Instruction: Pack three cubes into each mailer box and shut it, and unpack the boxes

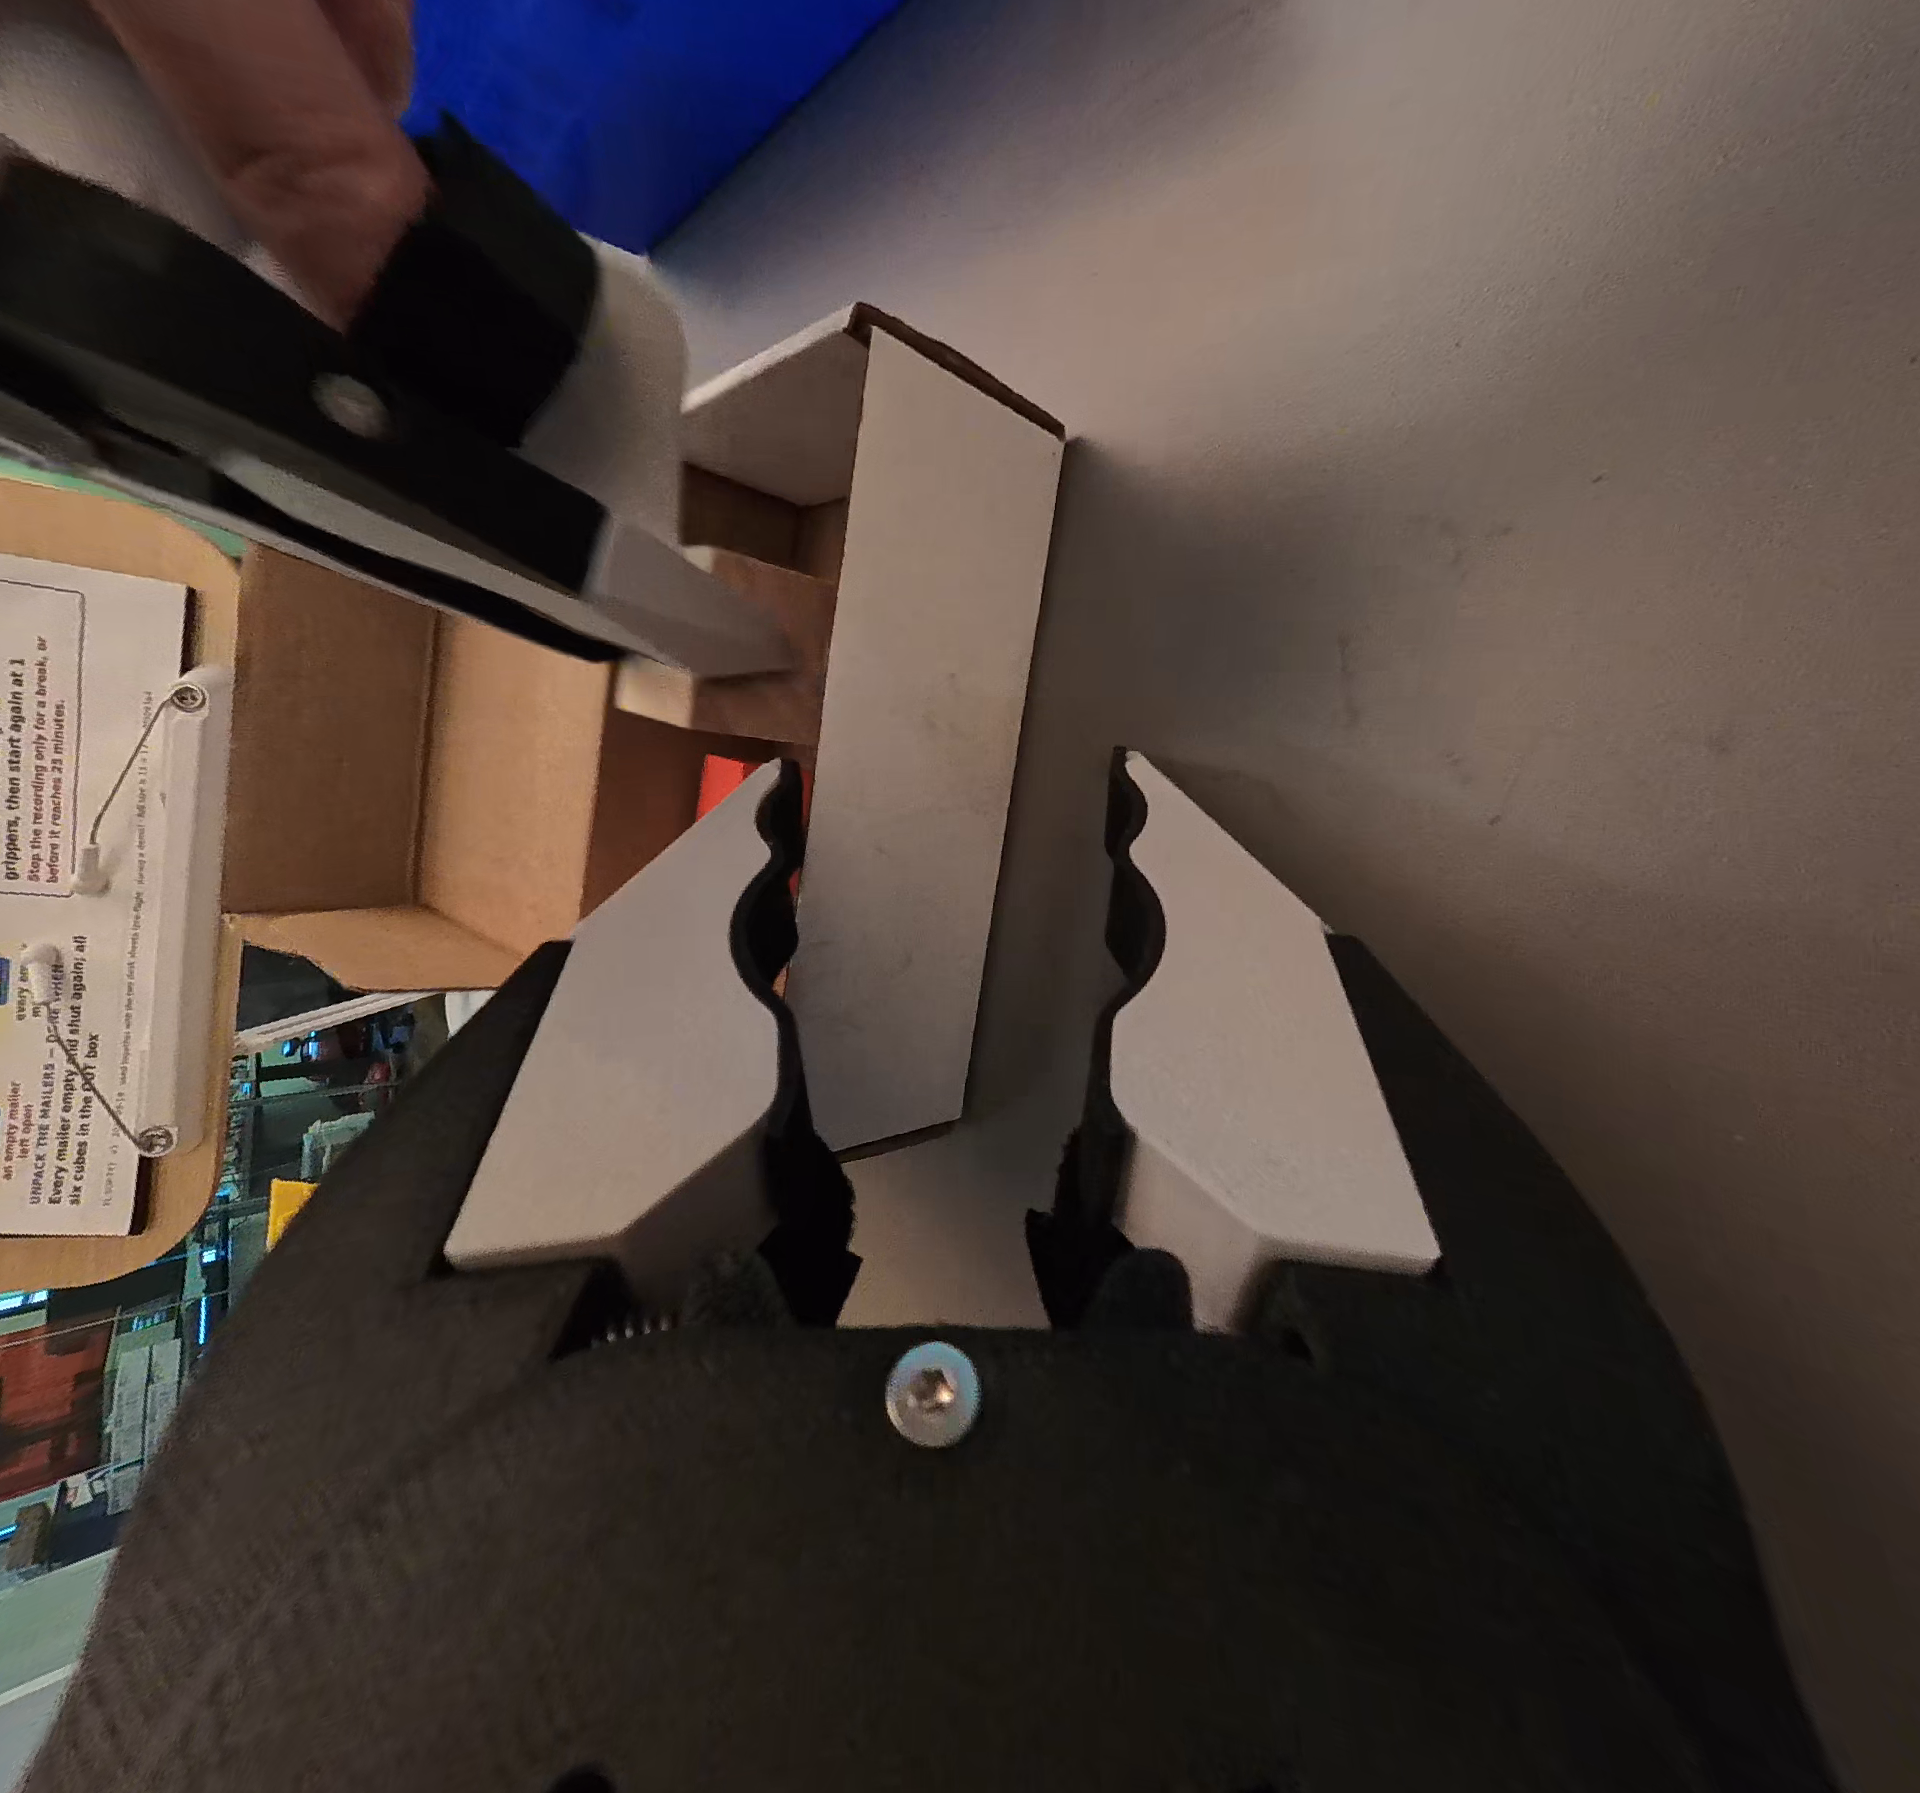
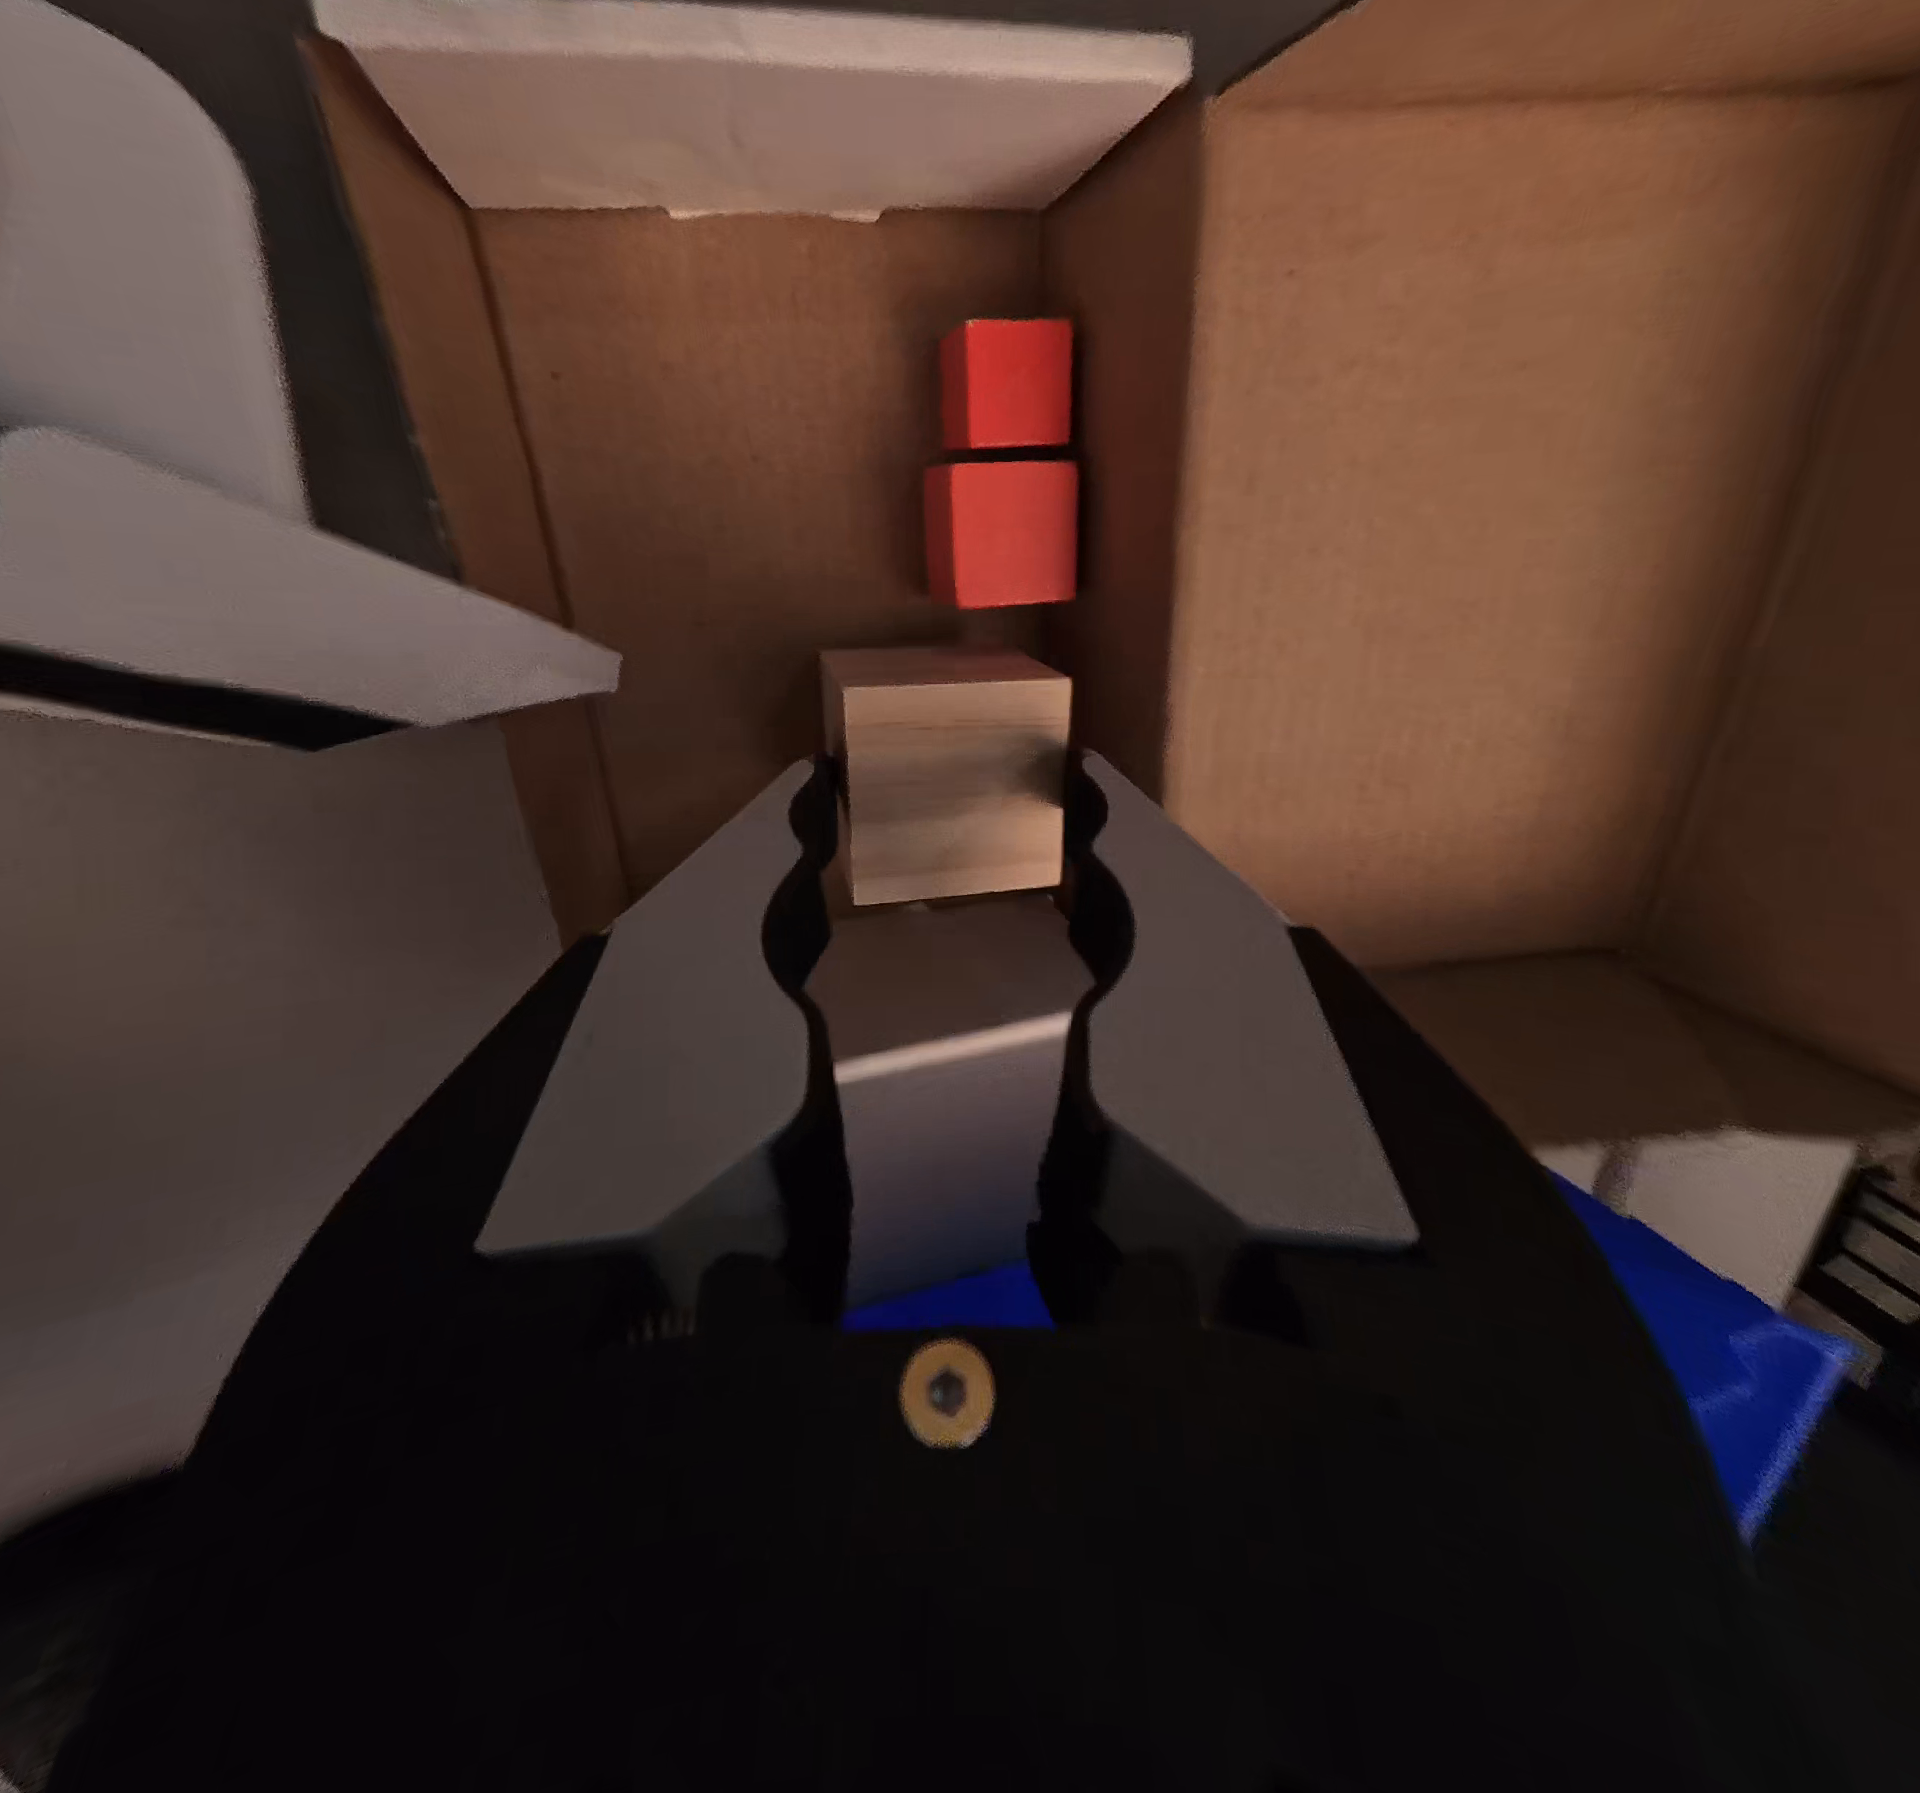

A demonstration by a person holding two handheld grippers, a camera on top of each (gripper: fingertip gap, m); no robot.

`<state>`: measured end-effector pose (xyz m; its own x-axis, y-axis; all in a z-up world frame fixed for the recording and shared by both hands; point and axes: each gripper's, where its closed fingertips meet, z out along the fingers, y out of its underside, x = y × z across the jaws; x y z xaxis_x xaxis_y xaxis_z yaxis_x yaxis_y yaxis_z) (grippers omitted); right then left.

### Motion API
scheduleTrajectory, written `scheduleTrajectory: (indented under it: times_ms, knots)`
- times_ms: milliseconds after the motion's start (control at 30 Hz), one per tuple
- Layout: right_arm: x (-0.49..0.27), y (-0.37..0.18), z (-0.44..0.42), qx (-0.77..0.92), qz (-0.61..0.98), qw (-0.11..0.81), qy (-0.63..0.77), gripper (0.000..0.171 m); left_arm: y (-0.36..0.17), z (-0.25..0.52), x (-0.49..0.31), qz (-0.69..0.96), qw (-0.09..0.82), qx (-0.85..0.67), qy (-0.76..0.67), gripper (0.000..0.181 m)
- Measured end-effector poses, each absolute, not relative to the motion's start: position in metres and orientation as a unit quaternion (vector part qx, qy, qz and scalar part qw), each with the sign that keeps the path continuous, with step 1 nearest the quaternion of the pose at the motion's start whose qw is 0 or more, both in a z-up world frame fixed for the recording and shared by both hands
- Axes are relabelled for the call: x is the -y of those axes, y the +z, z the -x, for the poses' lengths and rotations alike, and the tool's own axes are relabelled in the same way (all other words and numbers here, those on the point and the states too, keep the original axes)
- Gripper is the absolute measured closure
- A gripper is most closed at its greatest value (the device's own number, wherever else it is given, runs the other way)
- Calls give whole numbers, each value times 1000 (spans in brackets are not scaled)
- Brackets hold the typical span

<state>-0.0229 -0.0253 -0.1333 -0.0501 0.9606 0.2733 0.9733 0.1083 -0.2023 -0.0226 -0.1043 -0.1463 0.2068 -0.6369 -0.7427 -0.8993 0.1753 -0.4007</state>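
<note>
In the right wrist view the right gripper (image 2: 951,787) is clenched on a plain wooden cube (image 2: 951,777), its tips pressed to the cube's two sides inside the open mailer box (image 2: 727,413); two red cubes (image 2: 1006,465) lie one behind the other at 12 o'clock from it, against the box's right wall, and a larger brown carton (image 2: 1507,496) stands at 3 o'clock. In the left wrist view the left gripper (image 1: 956,767) is spread wide, its one finger touching the mailer's raised white wall between the jaws. A printed instruction sheet (image 1: 94,891) on a clip stand sits at 9 o'clock; it carries writing, and no brand marks show on the box
</note>
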Motion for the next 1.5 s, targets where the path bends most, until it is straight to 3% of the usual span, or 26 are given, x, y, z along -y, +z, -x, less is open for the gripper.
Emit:
scheduleTrajectory:
  times_ms: [133,233,367,533,767,1200,1500]
  knots:
    - [19,-66,-9,694,677,241,-41,127,-140,21,105,626,472,-606,134,110]
    - [-1,-26,-87,592,762,254,-69,128,-130,13,113,616,492,-605,109,109]
    - [-5,-41,-203,389,901,186,-46,128,-122,3,121,601,513,-607,89,108]
    - [20,-84,-273,230,964,129,-13,128,-121,0,124,593,518,-610,92,109]
    - [24,-107,-291,125,983,128,39,128,-124,2,121,596,513,-610,94,109]
    - [18,-149,-314,98,992,71,-33,128,-126,4,119,596,509,-612,105,109]
    - [7,-119,-312,93,983,139,-72,117,-118,4,119,597,524,-601,95,109]
